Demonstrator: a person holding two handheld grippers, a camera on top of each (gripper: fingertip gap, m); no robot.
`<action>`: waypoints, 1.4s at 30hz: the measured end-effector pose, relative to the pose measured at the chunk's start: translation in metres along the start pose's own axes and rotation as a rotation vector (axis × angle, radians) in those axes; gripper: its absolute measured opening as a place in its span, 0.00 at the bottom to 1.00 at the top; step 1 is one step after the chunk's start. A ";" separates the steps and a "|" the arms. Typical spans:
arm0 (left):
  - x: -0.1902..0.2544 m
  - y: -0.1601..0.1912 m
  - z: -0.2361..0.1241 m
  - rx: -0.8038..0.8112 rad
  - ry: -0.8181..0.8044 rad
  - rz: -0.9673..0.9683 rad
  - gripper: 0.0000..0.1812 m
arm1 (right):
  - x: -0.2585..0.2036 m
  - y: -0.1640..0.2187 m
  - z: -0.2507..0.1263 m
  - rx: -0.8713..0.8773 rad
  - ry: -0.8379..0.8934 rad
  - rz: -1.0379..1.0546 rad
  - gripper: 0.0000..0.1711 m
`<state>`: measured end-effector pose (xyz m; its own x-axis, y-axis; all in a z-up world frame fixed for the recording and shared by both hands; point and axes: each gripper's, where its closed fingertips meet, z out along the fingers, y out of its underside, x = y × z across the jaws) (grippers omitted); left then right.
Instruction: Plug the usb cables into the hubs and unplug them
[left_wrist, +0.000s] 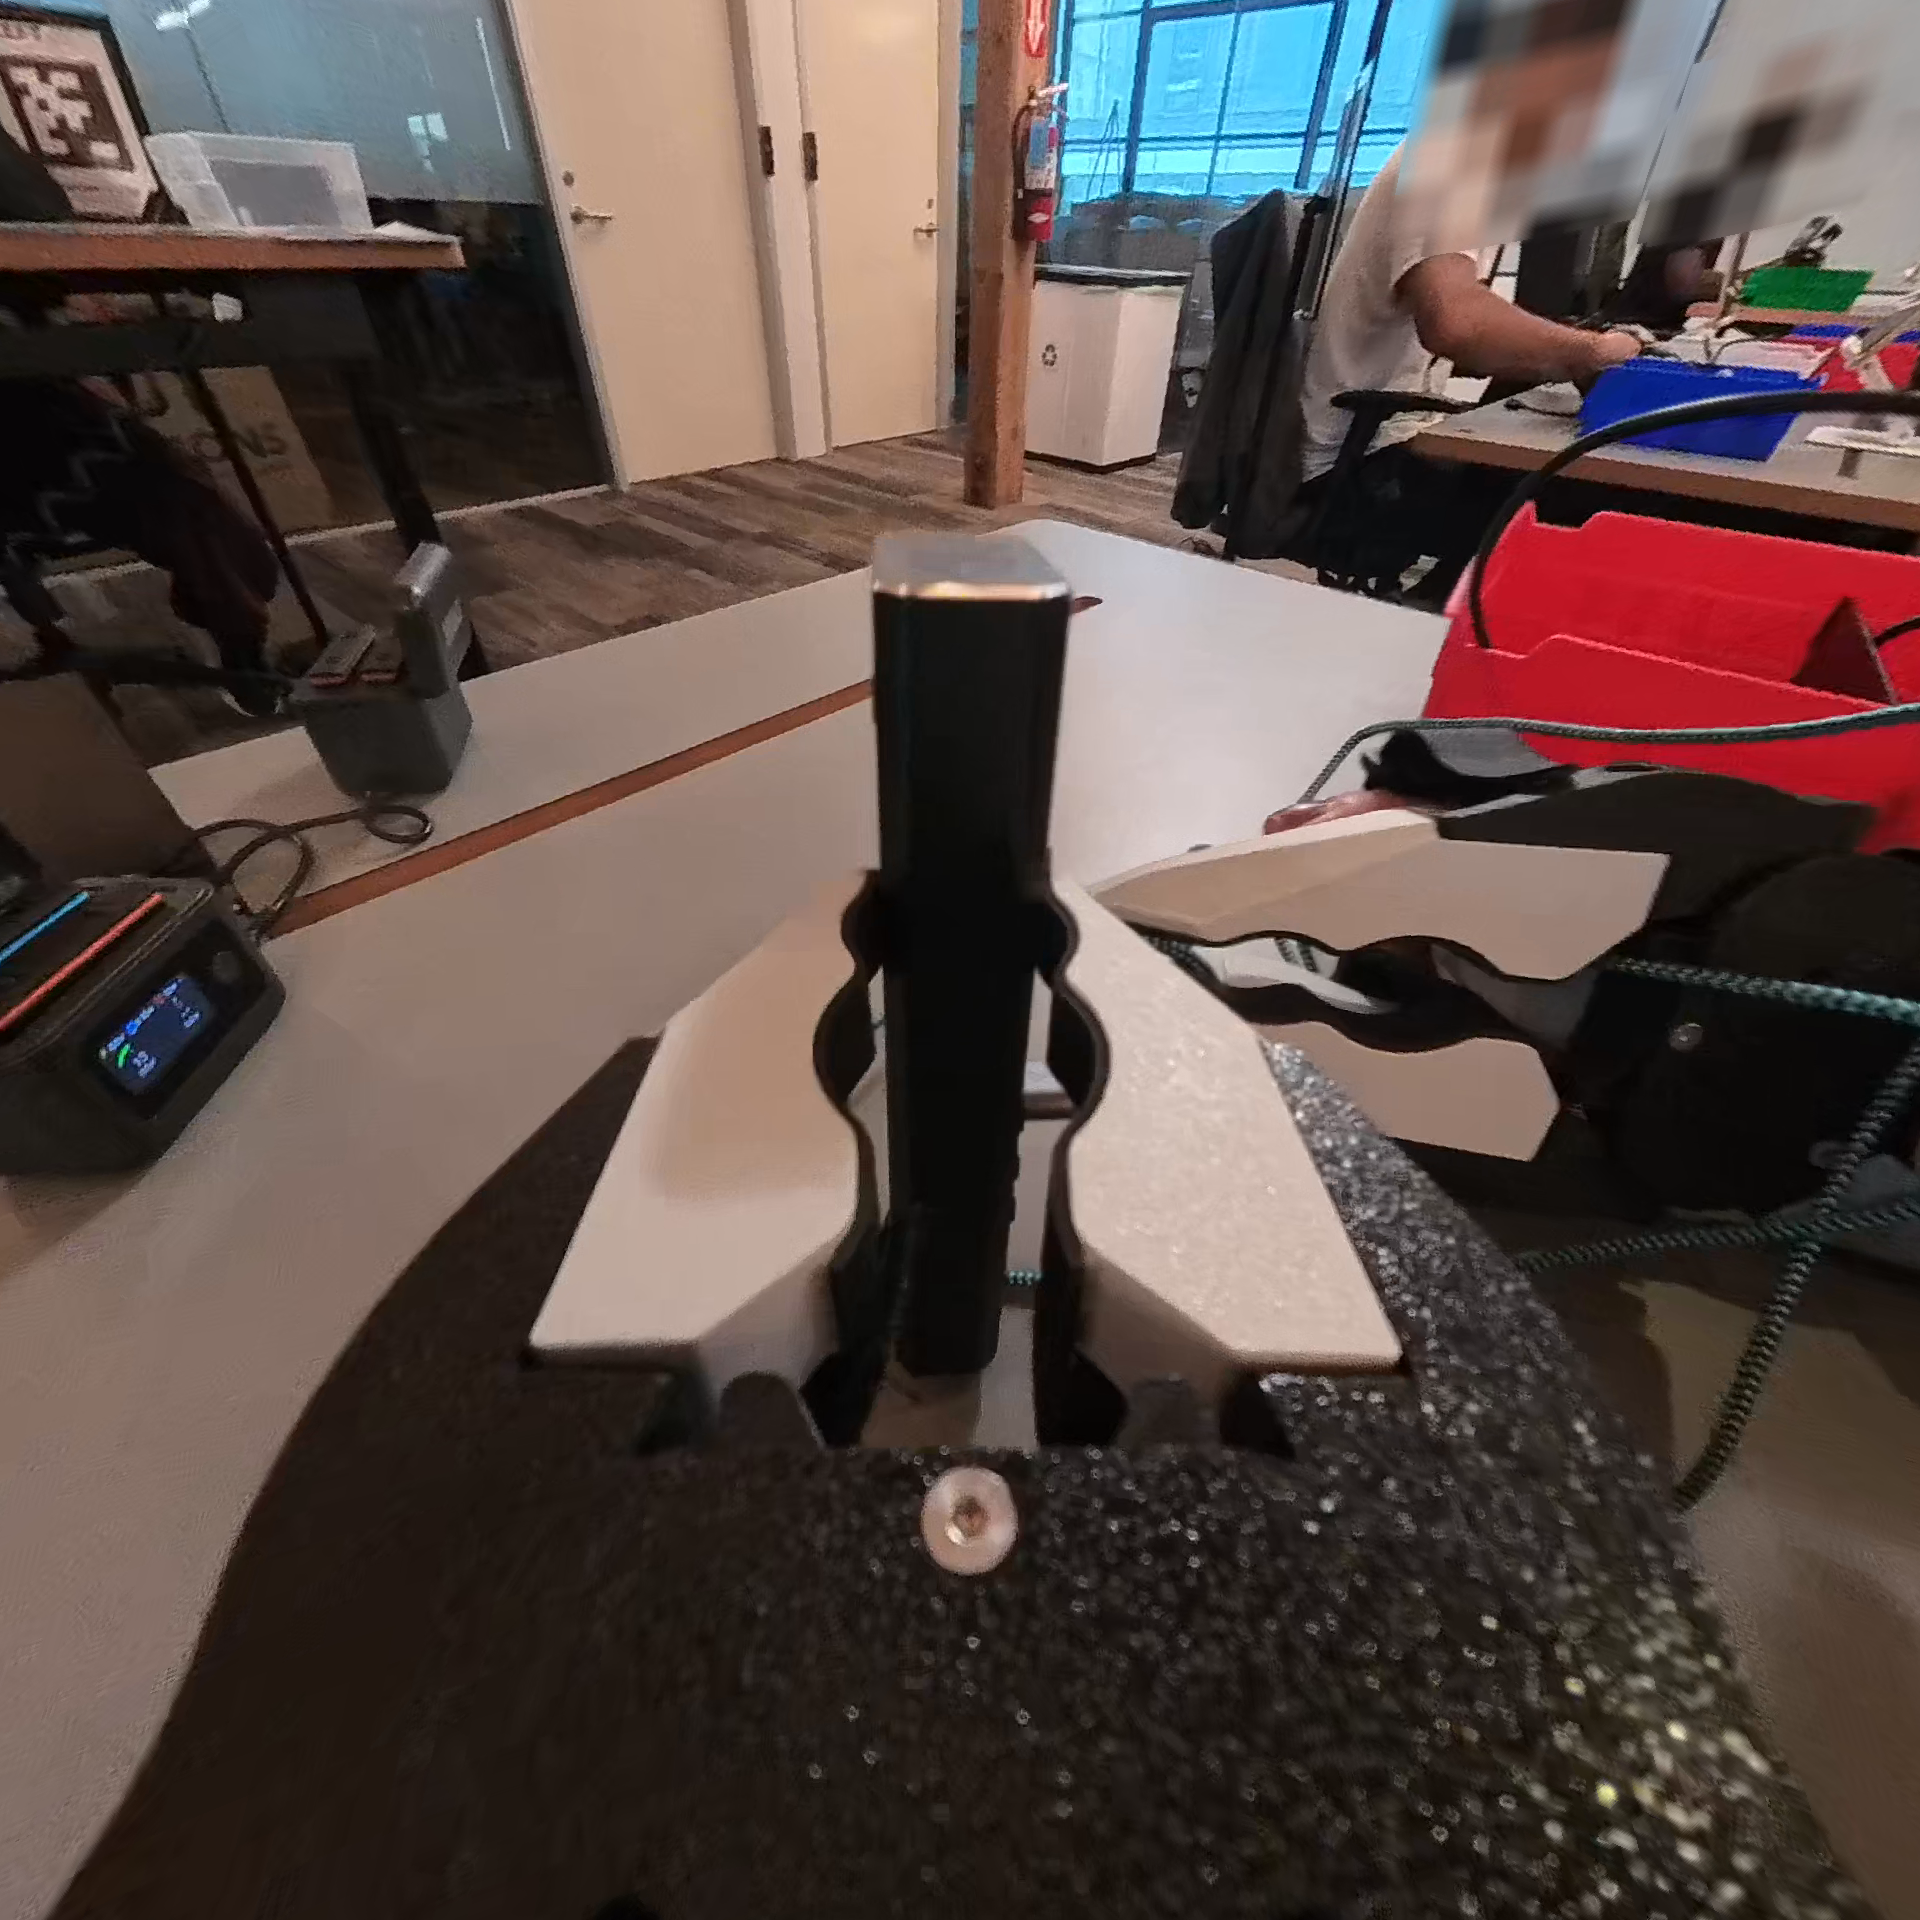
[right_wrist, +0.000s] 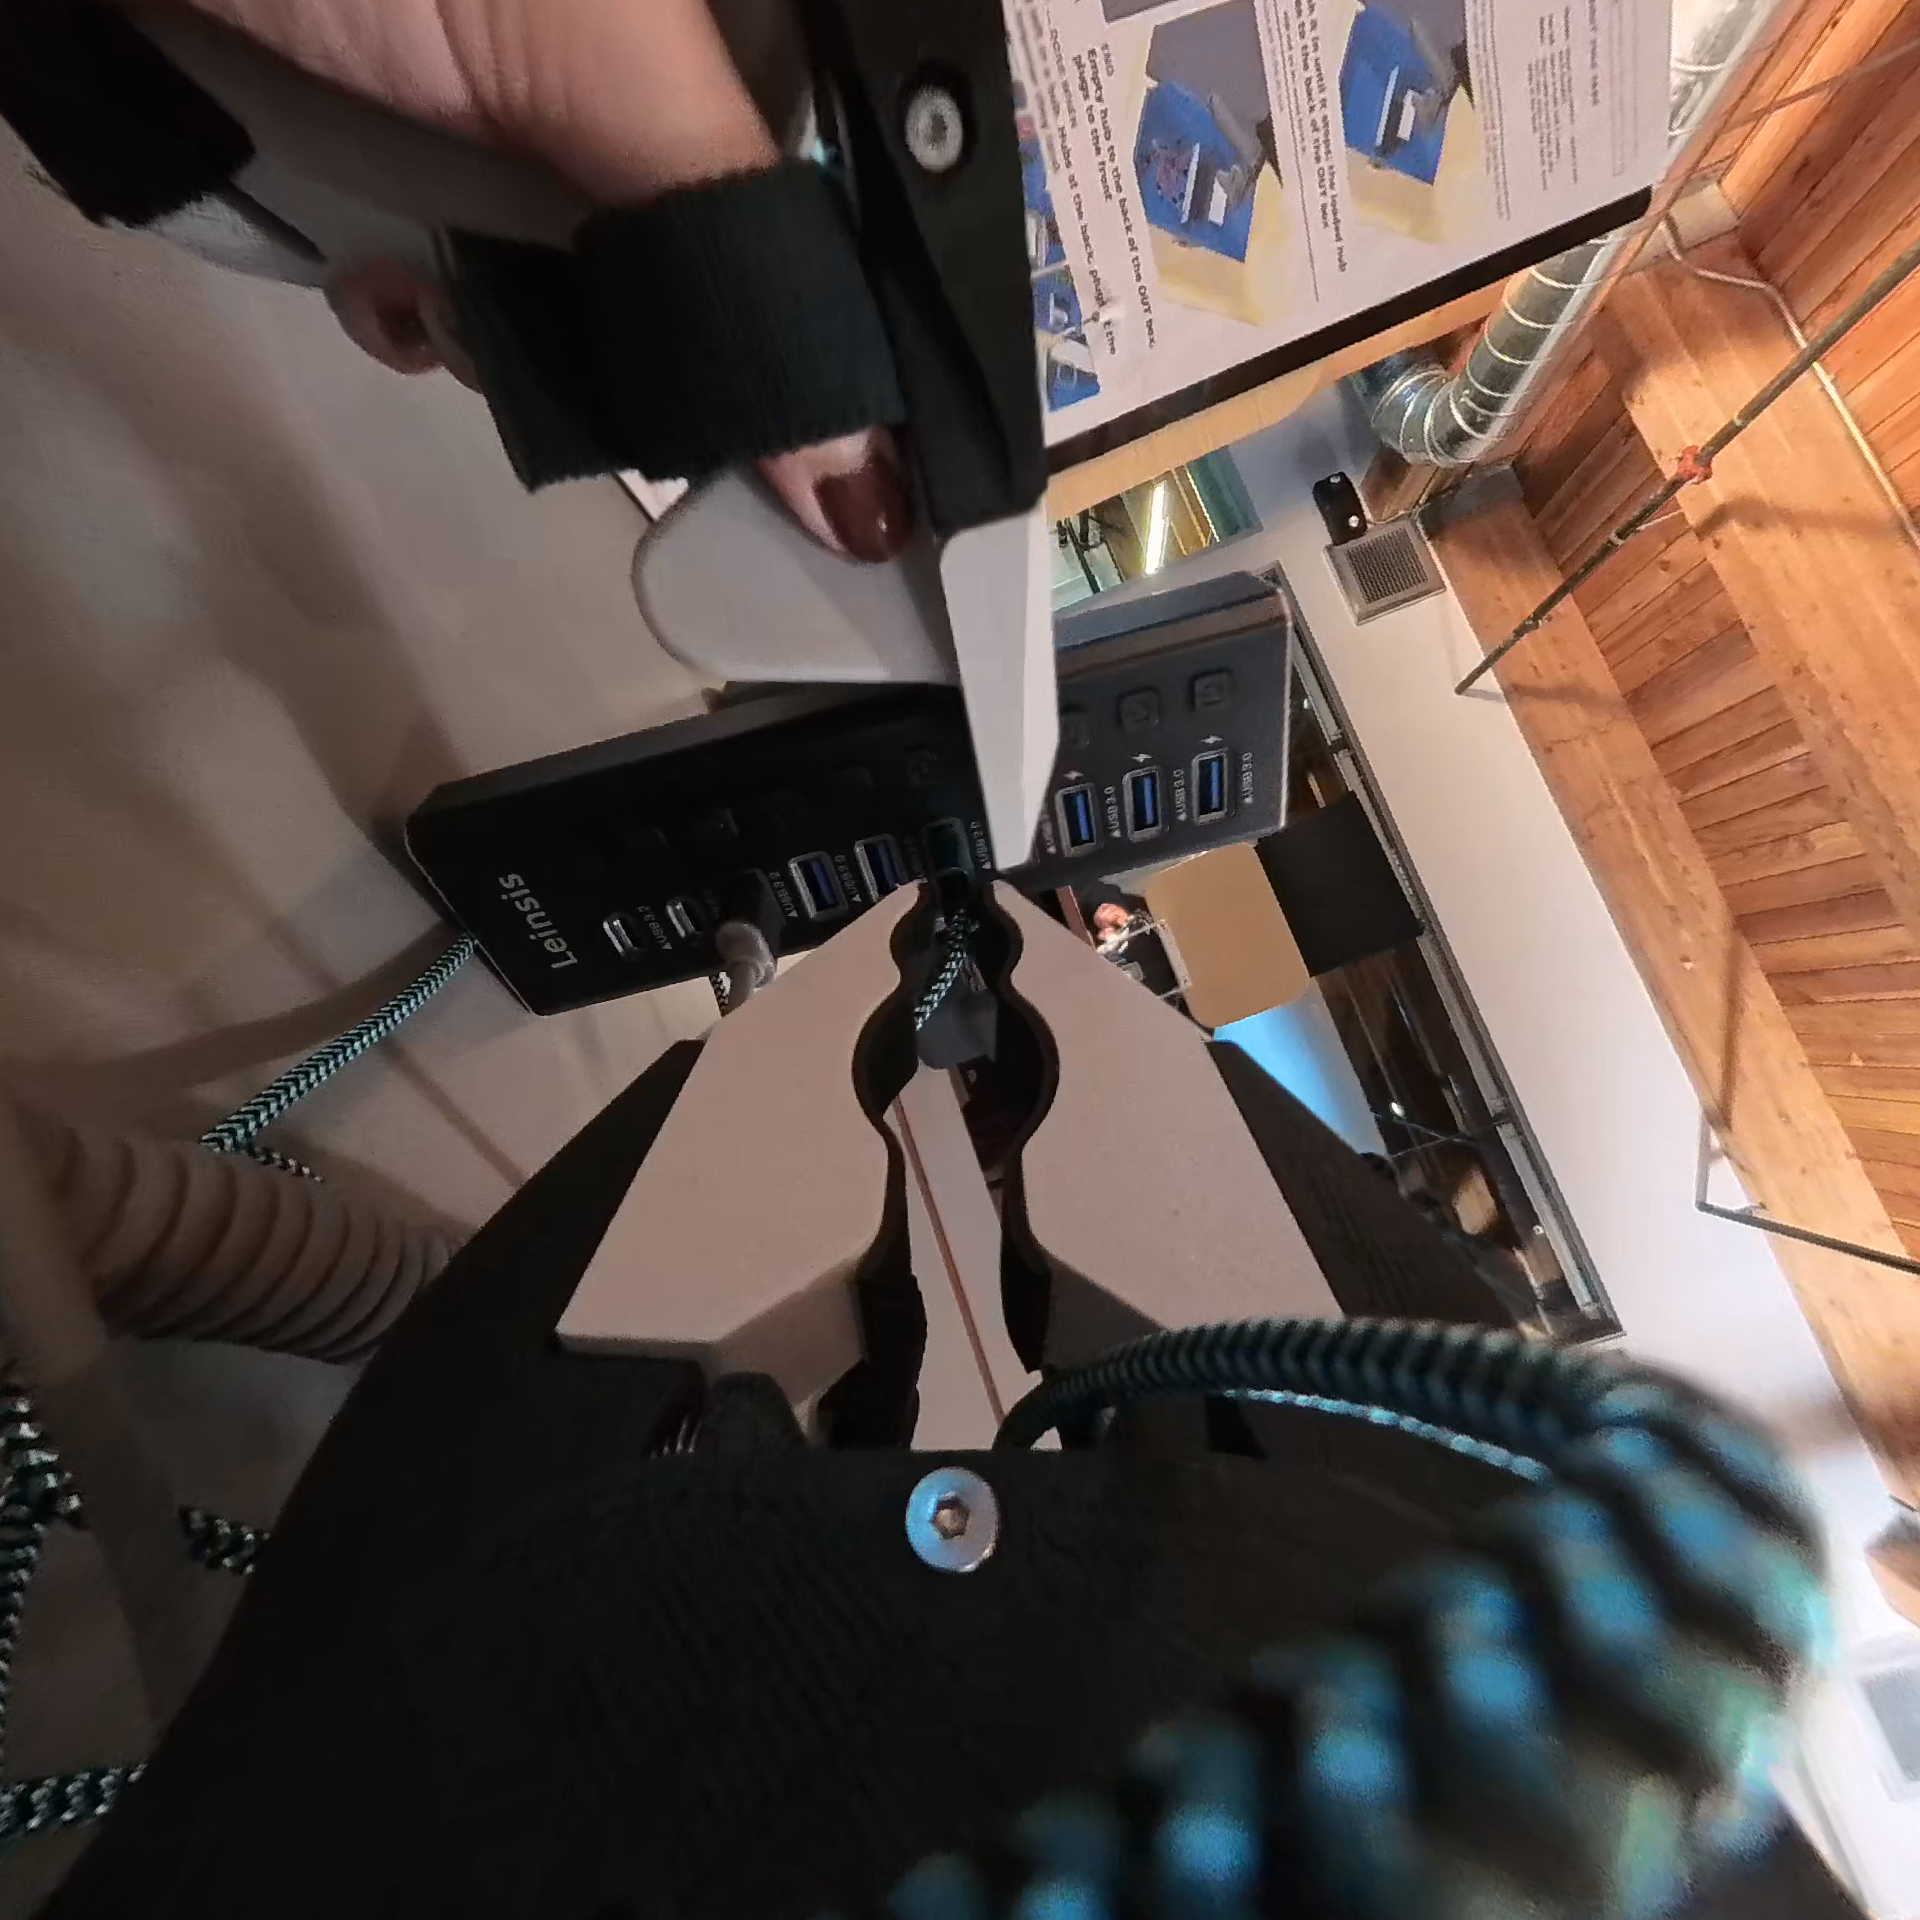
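Left gripper (left_wrist: 961, 904): its 2 white fingers (left_wrist: 727, 1132) are closed on a black hub (left_wrist: 971, 831), which they hold on edge above the bench (left_wrist: 312, 1403), the hub's narrow end pointing away from the camera.
Hub: a long black block with a row of ports along 1 face; in the right wrist view (right_wrist: 644, 862) some ports are blue inside and a few are small oval ones.
Right gripper (right_wrist: 961, 894): its fingers (right_wrist: 769, 1132) are closed on the plug (right_wrist: 951, 878) of a braided teal and black cable (right_wrist: 940, 982). The plug's tip meets a port about midway along the hub; how deep it sits cannot be told.
Cable: from the plug it runs back between the right fingers, and a blurred loop (right_wrist: 1455, 1558) of the same braid lies close to the camera.
Second cable (right_wrist: 743, 961): a grey plug already sits in a port left of the held one, its braided lead dropping toward the bench.
Hand (right_wrist: 623, 135): a person's hand in a black strap holds the left gripper, at the top of the right wrist view.
Bench surroundings: a red bin (left_wrist: 1662, 665) stands far right, a small black device with a lit screen (left_wrist: 135, 1029) sits near left, and a seated person (left_wrist: 1382, 312) works at another desk far off.
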<state>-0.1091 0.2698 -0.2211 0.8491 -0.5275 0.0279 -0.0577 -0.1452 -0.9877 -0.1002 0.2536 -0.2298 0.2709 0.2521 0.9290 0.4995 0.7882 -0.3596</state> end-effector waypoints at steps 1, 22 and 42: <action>0.000 0.003 0.002 -0.015 0.001 -0.011 0.15 | 0.000 -0.001 0.000 0.002 0.001 -0.006 0.04; -0.001 0.006 0.000 -0.035 0.049 -0.102 0.15 | -0.003 -0.004 0.006 -0.032 0.029 -0.097 0.06; -0.003 0.042 0.006 -0.296 -0.026 0.120 0.28 | 0.000 0.003 0.007 -0.046 0.025 -0.029 0.03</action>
<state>-0.1111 0.2704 -0.2640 0.8401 -0.5342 -0.0936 -0.3052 -0.3231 -0.8958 -0.1040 0.2597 -0.2302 0.2759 0.2149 0.9368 0.5446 0.7682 -0.3366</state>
